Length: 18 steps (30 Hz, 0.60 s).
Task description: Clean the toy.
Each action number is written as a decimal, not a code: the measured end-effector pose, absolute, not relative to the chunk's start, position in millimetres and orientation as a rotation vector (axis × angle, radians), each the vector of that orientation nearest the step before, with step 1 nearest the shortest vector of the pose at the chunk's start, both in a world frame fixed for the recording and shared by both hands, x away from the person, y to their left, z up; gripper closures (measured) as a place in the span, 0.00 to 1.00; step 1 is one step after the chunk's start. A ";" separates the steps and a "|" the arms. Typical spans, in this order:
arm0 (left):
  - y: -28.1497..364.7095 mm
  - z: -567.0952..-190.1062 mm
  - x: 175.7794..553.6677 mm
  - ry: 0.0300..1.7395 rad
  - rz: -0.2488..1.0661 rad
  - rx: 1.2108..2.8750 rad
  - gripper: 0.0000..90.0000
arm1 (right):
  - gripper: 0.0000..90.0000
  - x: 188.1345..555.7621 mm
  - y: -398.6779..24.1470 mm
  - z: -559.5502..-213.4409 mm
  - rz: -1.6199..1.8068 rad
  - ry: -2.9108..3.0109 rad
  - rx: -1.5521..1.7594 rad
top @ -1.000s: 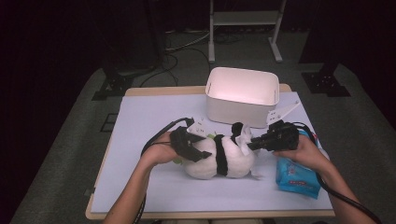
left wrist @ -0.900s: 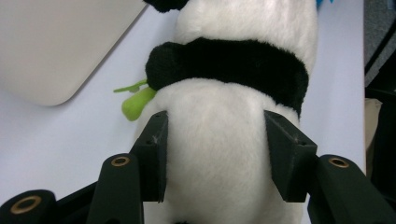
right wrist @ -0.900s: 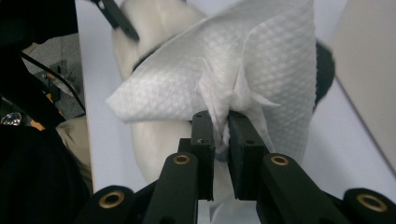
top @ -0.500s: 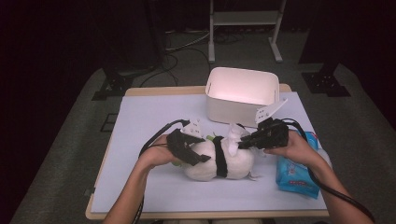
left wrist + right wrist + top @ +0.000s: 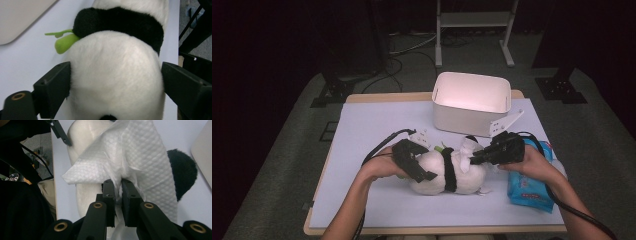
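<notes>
Since the earlier frames, we note the left gripper [image 5: 418, 162] has just been opening its jaws; they now stand wide, one on either side of the plush panda's [image 5: 447, 171] white rump, and in the left gripper view we cannot tell whether the pads touch the fur or only flank it. The right gripper [image 5: 476, 159] sits slightly further toward 9 o'clock over the toy's head.

Largest first: the table [image 5: 362, 135] carries a pale sheet; the white bin [image 5: 471, 102] stands at 1 o'clock from centre, apparently empty. The plush panda lies on its side at 6 o'clock of the bin, head toward 3 o'clock, a green leaf [image 5: 65, 43] by its black band. The blue wipe pack [image 5: 528, 187] lies at 3 o'clock of the panda, under the right forearm. The wipe [image 5: 130, 155], a quilted white sheet, is clenched between the right gripper's nearly closed jaws and draped on the panda's head.

We judge the step in hand to be wiping the toy's head while the left gripper steadies the body. The next move calls for the left jaws to re-seat on the body so it cannot roll, then a stroke with the wipe.

Printing on the wipe pack is too small to read.
</notes>
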<state>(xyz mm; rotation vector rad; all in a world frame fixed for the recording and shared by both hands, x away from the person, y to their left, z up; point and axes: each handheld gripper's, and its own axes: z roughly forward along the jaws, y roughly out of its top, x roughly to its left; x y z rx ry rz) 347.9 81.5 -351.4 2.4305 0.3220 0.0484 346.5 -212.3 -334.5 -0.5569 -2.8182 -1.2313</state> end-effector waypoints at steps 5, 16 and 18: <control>78.5 -350.5 345.2 0.262 0.110 2.442 0.27 | 0.90 343.4 -213.7 -335.6 -1.246 -2.812 -0.566; 80.9 -342.4 348.1 0.225 0.182 2.419 0.41 | 0.91 349.0 -214.7 -325.9 -1.264 -2.821 -0.588; 81.5 -339.2 349.2 0.214 0.207 2.422 0.41 | 0.91 350.7 -213.9 -323.3 -1.260 -2.830 -0.591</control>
